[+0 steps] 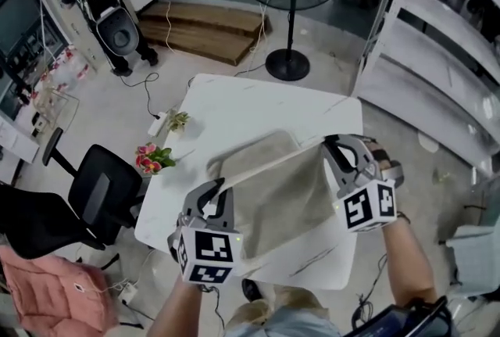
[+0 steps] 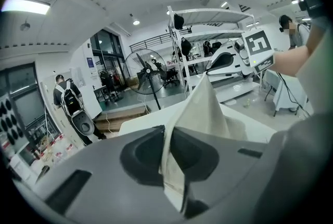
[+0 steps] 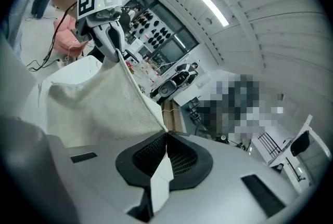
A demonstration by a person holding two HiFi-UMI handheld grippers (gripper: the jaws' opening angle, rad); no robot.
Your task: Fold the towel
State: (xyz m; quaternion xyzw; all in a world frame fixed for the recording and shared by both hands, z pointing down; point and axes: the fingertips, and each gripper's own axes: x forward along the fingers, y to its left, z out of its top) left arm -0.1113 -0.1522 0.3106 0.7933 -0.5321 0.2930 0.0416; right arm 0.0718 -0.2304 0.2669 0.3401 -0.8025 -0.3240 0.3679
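Head view: mid-fold, one edge of the towel (image 1: 281, 191) lifted and stretched taut between left gripper (image 1: 214, 193) and right gripper (image 1: 334, 149), each clamped on a corner. Remaining cloth spread on the white table (image 1: 234, 105), a little rucked along its far side. Next, by the look of it: carry both corners across together, level with each other, and lay them on the opposite edge (span kept tight to avoid creasing), then release.

Left gripper view: jaws pressed together on a beige corner, with a peaked fold rising from the pinch and running off toward the other gripper.

Right gripper view: jaws likewise closed on a thin corner tab, with the held edge drawn straight to the left gripper and the sheet sagging below it onto the table. Soft, plain beige, nubbly in weave, thin enough to drape freely; probably quick to slip if loosened early.
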